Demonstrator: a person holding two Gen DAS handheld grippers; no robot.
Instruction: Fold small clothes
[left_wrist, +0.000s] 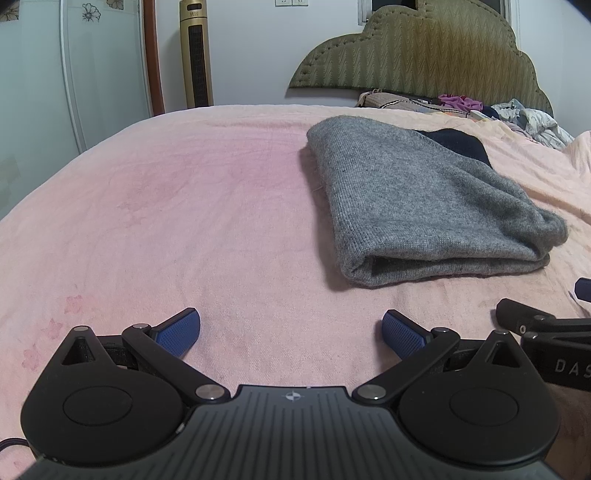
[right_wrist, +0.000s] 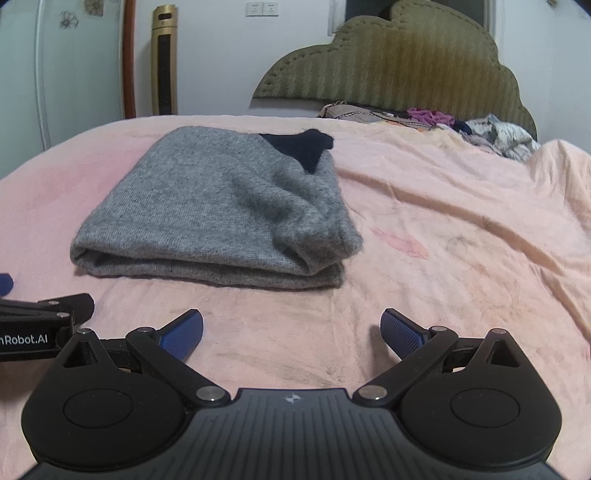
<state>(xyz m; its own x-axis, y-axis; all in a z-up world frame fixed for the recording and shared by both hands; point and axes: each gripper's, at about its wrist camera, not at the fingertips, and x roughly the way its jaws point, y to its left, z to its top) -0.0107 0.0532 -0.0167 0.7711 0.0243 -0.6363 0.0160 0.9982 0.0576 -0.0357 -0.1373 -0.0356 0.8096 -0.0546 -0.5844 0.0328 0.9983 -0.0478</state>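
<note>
Folded grey knit garment (left_wrist: 417, 199) lying on the pink bedspread (left_wrist: 184, 206), ahead of both tools and touched by neither; in the left wrist view it sits forward and to the right of the left gripper (left_wrist: 291, 332), in the right wrist view forward and to the left of the right gripper (right_wrist: 291, 332), so that it lies between the two lines of sight, toward the middle of the bed. Left gripper: blue-padded fingers (left_wrist: 179, 332) spread wide apart, nothing between them, hanging over bare bedspread; right gripper: fingers (right_wrist: 402, 332) likewise spread wide and empty. The two tools stand side by side near the foot edge of the bed, each showing at the margin of the other's view. Garment: folded into a thick rectangle of several layers, the open fold facing the tools; its right-hand end bunched and rounded; a dark navy panel (right_wrist: 303, 146) exposed at its far end, toward the headboard. Bedspread: pink, lightly creased, more rumpled toward the right side of the bed, with faint flower prints. Far edge of the bed: a pile of loose clothes (right_wrist: 436, 123) heaped against the olive-green scalloped headboard (right_wrist: 399, 62). Room: white wall with sockets high up; a gold tower fan (left_wrist: 195, 55) standing beyond the far left corner of the bed; beside it a brown wooden frame and a pale wardrobe door (left_wrist: 74, 74) with flower motifs.
</note>
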